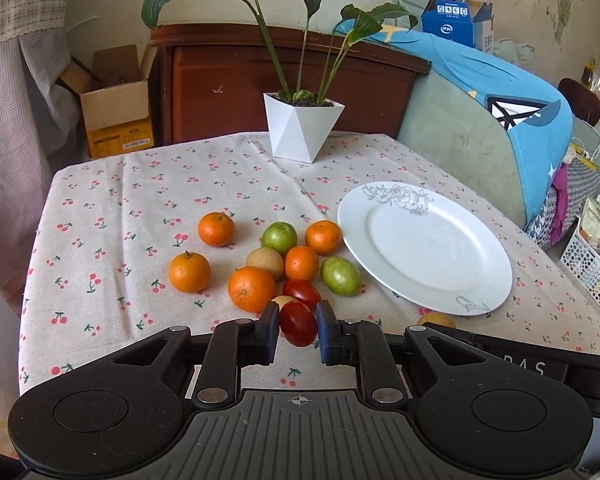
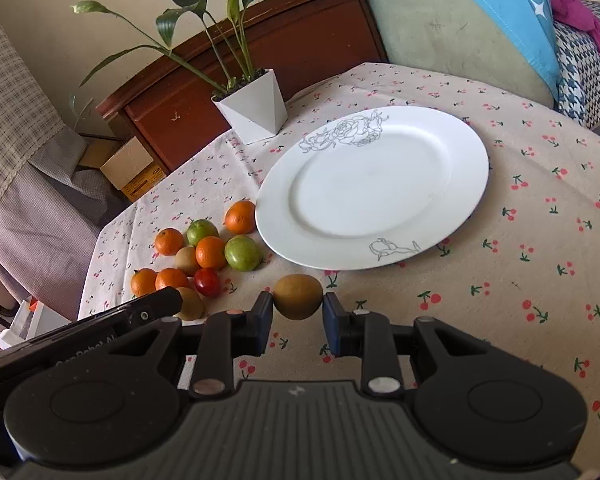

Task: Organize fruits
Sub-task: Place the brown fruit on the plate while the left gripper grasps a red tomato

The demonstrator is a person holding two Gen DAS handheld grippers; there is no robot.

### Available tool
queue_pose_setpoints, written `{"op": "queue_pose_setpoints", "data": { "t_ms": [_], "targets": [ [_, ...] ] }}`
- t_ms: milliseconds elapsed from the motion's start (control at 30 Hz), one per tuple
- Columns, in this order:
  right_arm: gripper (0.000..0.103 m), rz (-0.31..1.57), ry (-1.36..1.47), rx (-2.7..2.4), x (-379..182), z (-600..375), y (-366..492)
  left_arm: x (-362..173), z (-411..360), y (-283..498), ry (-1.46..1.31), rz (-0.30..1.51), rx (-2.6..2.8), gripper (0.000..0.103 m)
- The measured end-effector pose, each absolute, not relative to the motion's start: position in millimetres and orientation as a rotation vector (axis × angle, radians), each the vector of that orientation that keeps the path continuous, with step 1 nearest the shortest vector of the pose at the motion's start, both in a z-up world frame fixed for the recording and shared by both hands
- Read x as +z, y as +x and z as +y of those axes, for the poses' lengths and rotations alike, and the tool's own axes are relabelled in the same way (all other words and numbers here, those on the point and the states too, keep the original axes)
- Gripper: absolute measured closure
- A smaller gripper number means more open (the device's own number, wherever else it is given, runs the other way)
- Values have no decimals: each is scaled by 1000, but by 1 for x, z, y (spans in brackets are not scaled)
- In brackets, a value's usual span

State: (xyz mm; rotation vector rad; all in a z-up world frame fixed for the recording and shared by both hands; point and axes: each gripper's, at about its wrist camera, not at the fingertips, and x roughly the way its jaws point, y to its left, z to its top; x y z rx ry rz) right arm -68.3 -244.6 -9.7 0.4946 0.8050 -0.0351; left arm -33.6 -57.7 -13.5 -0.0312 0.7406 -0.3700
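Note:
My left gripper (image 1: 299, 326) is shut on a red tomato (image 1: 298, 324) at the near edge of a fruit cluster. The cluster holds several oranges (image 1: 252, 288), two green fruits (image 1: 340, 276), a tan fruit (image 1: 265, 263) and another red tomato (image 1: 302, 293). My right gripper (image 2: 298, 307) is shut on a brown-yellow fruit (image 2: 298, 297) just in front of the empty white plate (image 2: 374, 188). The plate (image 1: 424, 246) lies right of the cluster. The left gripper's body (image 2: 100, 324) shows at lower left in the right wrist view.
A white faceted pot with a leafy plant (image 1: 303, 126) stands at the table's far edge. The table wears a cherry-print cloth (image 1: 140, 200). A sofa with blue cloth (image 1: 500, 112) is to the right, a cardboard box (image 1: 116, 108) and wooden cabinet (image 1: 284, 80) behind.

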Motion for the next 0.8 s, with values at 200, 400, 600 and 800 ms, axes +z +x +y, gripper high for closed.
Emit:
{"op": "queue_pose_setpoints", "data": {
  "t_ms": [200,400,600,800],
  "targets": [
    [76,766,508,-53,-3,-254,-67,-9,-71,-28,-40,732,-408,85],
    [76,743,525,-93,-3,-265,-65,-8,-87,-15,-69,731,-450,85],
    [76,752,560,-138,-9,-275,-62,-13,-105,-6,-64,735,-481,85],
    [75,749,600,-144,-10,-281,-61,-10,-100,-3,-60,737,-459,85]
  ]
}}
